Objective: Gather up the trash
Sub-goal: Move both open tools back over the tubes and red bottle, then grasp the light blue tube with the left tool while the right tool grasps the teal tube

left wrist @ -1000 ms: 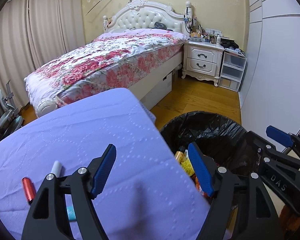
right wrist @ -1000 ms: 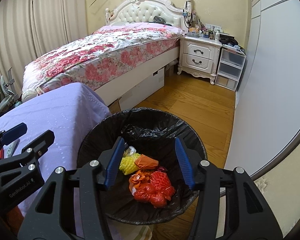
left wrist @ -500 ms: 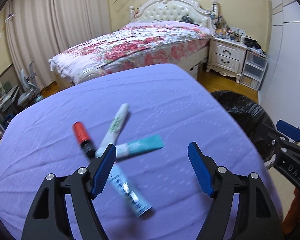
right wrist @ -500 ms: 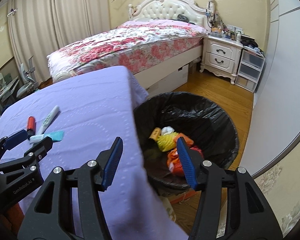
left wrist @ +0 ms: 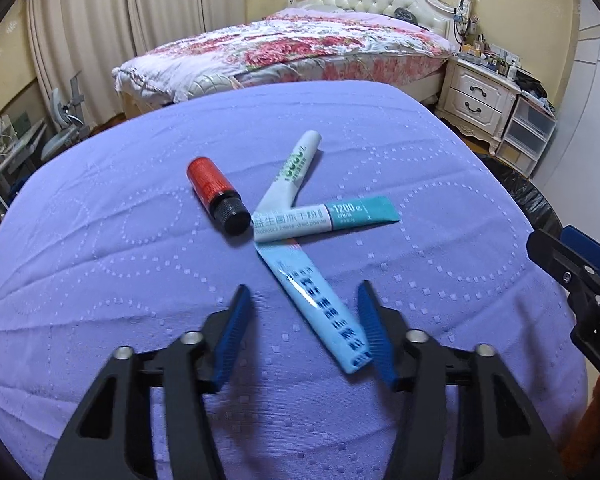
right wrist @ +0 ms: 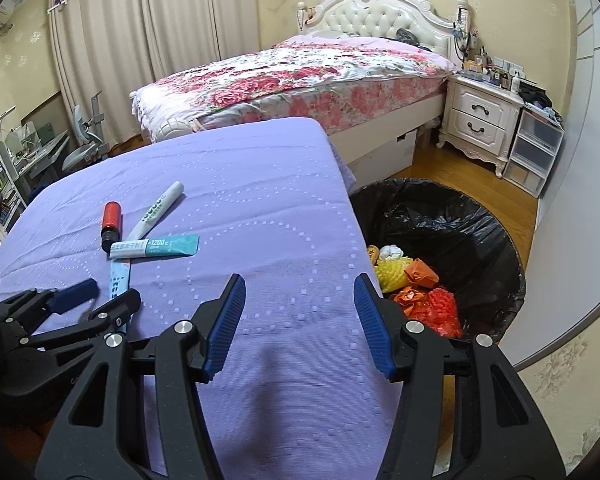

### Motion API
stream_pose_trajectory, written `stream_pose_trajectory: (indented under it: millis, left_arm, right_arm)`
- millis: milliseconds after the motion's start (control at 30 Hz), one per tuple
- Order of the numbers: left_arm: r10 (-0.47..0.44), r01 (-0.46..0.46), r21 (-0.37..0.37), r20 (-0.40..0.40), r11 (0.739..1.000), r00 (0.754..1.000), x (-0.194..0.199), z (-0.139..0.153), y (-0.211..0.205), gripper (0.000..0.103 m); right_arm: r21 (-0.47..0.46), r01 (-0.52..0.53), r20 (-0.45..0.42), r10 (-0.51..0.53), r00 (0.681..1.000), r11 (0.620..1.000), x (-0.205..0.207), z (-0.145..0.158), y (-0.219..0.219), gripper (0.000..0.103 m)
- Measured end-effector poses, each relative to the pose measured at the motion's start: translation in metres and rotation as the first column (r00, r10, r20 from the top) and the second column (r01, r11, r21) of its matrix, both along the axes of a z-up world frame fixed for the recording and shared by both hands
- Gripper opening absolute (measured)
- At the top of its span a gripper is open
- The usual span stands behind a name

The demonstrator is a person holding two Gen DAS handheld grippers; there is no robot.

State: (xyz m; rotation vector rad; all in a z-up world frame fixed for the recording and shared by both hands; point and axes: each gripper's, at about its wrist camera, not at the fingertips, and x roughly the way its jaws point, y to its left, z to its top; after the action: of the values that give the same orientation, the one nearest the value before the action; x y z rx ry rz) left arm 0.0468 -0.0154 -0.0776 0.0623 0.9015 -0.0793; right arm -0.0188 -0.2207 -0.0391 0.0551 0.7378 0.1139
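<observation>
Your left gripper (left wrist: 302, 332) has its jaws spread wide and holds nothing. It sits low over the purple tablecloth (left wrist: 100, 280), with the near end of the light blue sachet (left wrist: 320, 308) lying between its blue pads (left wrist: 232, 336); that end is closer to the pad on the right of the view. Whether a pad touches the sachet cannot be told.

Four pieces of trash lie clustered on the cloth. The far end of the light blue sachet meets the teal-and-white sachet (left wrist: 326, 220), which lies crosswise. The white tube with green print (left wrist: 294, 172) angles away from that junction toward the bed (left wrist: 300, 44). The red bottle with a black cap (left wrist: 216, 196) lies on its side just beside the two, its cap next to the end of the teal-and-white sachet. Because these items touch or nearly touch at one junction, they crowd the far end of the light blue sachet.

Your right gripper (right wrist: 300, 320) is also fully parted and empty, over bare cloth near the table edge. The bin with a black liner (right wrist: 440, 208) stands on the floor just beside that edge, to the right of it. It contains yellow (right wrist: 392, 276), orange (right wrist: 422, 274) and red wrappers (right wrist: 444, 308). A white nightstand (right wrist: 480, 120) and a plastic drawer unit (right wrist: 534, 148) stand well beyond the bin.
</observation>
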Motion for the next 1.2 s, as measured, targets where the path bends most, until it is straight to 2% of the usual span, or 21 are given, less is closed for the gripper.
stream_pose_trajectory:
  millis: [100,267,600,833,933,1100,1200]
  left_arm:
    - [-0.011,0.011,-0.006,0.010,1.000,1.000,-0.003,0.000,0.002,0.030]
    - [-0.028,0.029,-0.026,0.019,0.999,0.999,-0.009,0.001,0.007,0.022]
    - [-0.018,0.019,-0.045,0.026,0.999,0.999,-0.023,0.006,0.034,0.021]
    - [0.062,-0.061,-0.015,0.052,0.998,0.997,-0.019,0.010,0.071,0.021]
    - [0.104,-0.105,0.007,0.064,0.994,0.992,-0.015,0.011,0.089,0.021]
    - [0.168,-0.169,0.008,0.062,0.986,0.984,-0.009,0.009,0.117,0.021]
    - [0.196,-0.196,0.002,0.057,0.981,0.979,-0.008,0.009,0.131,0.021]
  right_arm:
    - [0.003,-0.008,-0.005,0.008,1.000,1.000,0.001,-0.001,0.004,0.055]
    - [0.004,-0.035,-0.017,0.035,0.999,0.999,0.008,-0.003,0.013,0.055]
    - [-0.005,-0.114,-0.073,0.113,0.991,0.993,0.048,-0.009,0.046,0.056]
    - [-0.041,-0.136,-0.093,0.132,0.987,0.990,0.082,-0.009,0.073,0.056]
    - [-0.083,-0.126,-0.120,0.116,0.986,0.988,0.096,-0.012,0.082,0.056]
    - [-0.137,-0.133,-0.158,0.111,0.981,0.982,0.090,-0.021,0.087,0.056]
    - [-0.136,-0.152,-0.170,0.129,0.977,0.979,0.079,-0.021,0.087,0.056]
